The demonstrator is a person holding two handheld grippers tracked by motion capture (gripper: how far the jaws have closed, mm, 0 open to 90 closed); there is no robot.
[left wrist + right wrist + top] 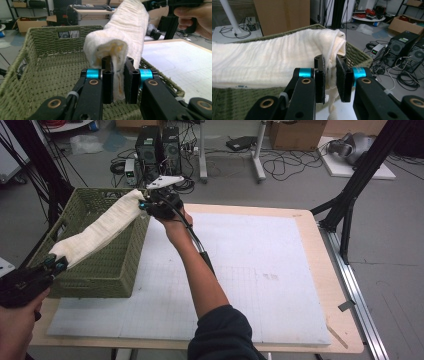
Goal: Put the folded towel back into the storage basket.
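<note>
Nearest to me, my left claw (56, 264) is clamped on one end of a folded white towel (100, 227); in the left gripper view its two black pads pinch the folded edge (117, 72) tight, with the roll of cloth bulging just above them. I judge it is held by the ends so that it stays folded and stretched instead of sagging open.

From that claw the towel runs up and away as a taut band to my right claw (145, 204), which grips the far end the same way; in the right gripper view the cloth (274, 62) is squeezed between the pads and a loose corner hangs below them.

Under the span, just beneath both claws, sits a green woven basket (107, 270) on the surface (250, 270). The towel hangs across its open top, not yet touching the floor of the basket, so I judge the aim is to lower it inside.

I count one towel, one basket, two claws.
</note>
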